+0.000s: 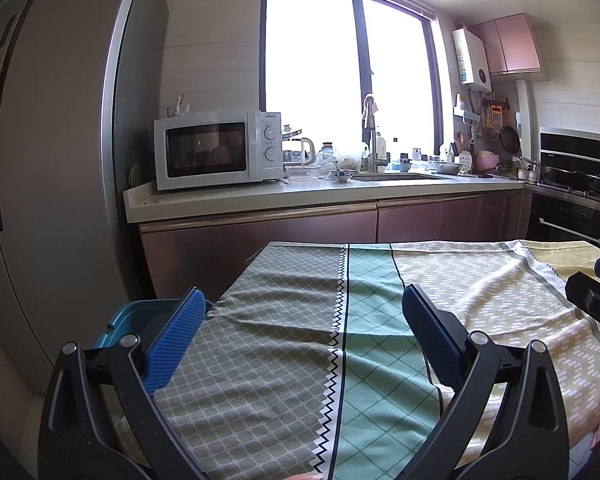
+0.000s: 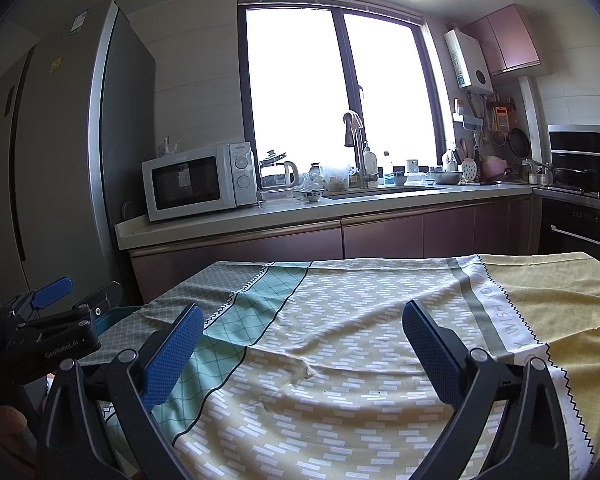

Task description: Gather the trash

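My left gripper (image 1: pixel 300 304) is open and empty, held over a table covered with a patterned green, teal and yellow cloth (image 1: pixel 292 360). My right gripper (image 2: pixel 302 320) is open and empty over the same cloth (image 2: pixel 340 380), to the right of the left one. The left gripper also shows at the left edge of the right wrist view (image 2: pixel 56 312), and part of the right gripper at the right edge of the left wrist view (image 1: pixel 596 296). A teal bin (image 1: pixel 136 316) sits beside the table's left edge, partly hidden by my left finger. No trash shows on the cloth.
A tall grey fridge (image 1: pixel 52 160) stands at the left. Beyond the table runs a counter (image 1: pixel 300 196) with a white microwave (image 1: pixel 216 148), a kettle, bowls and a sink with a tap (image 1: pixel 374 140). A stove and oven (image 1: pixel 580 184) stand at the right.
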### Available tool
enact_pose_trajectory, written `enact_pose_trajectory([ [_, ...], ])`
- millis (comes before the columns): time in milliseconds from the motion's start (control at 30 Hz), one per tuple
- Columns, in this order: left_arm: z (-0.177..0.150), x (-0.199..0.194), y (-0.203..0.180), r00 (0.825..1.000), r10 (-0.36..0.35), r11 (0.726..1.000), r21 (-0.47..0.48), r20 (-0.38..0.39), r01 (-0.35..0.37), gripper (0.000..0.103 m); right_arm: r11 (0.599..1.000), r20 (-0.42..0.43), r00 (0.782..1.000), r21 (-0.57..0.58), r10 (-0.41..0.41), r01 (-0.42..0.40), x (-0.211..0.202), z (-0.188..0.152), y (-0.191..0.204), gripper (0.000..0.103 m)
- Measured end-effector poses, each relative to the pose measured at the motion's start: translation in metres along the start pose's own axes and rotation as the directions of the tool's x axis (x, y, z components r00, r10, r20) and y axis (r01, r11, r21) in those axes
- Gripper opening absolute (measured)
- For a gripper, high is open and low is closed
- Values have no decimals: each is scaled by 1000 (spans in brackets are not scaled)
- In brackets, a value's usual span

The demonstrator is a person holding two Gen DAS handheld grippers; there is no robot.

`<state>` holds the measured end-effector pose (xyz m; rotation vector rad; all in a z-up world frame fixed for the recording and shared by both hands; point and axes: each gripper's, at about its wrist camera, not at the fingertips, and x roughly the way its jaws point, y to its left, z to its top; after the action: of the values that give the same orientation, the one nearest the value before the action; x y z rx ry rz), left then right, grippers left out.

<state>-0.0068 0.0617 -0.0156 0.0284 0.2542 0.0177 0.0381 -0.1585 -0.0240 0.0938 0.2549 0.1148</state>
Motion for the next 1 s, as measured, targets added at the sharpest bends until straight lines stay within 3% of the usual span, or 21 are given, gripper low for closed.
enact_pose_trajectory([
  [1000, 0, 0, 0, 1000, 2, 1000, 2, -3, -2, 97, 1000, 5, 1000, 3, -5, 5, -3, 1, 1, 96],
])
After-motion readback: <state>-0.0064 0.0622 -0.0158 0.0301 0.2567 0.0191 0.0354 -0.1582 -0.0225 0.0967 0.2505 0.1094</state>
